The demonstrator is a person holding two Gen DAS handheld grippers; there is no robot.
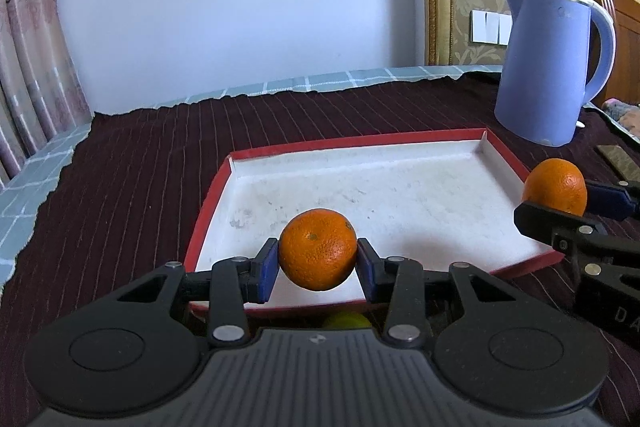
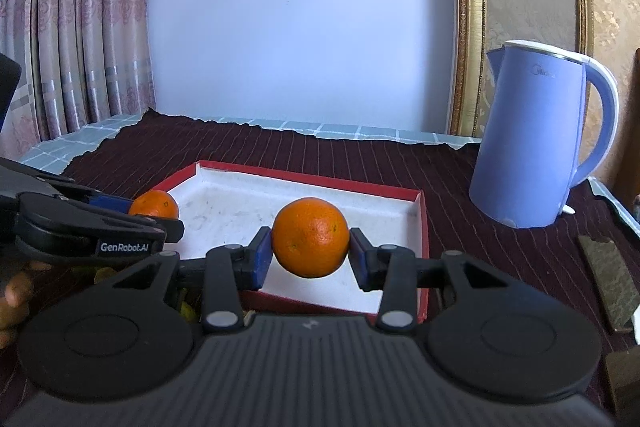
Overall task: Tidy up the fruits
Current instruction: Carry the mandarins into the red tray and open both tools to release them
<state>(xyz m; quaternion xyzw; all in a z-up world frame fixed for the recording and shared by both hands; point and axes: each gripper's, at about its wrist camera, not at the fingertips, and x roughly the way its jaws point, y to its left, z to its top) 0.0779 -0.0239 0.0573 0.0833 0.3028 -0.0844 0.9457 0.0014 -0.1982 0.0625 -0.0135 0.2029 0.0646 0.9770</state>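
Left gripper (image 1: 317, 259) fingers clamp one orange (image 1: 317, 249); right gripper (image 2: 311, 253) fingers clamp another orange (image 2: 311, 237), both above the near edge of the red tray (image 1: 360, 149).

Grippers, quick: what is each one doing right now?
Left tool: closed on an orange, held above the tray.
Right tool: closed on another orange, also above the tray.
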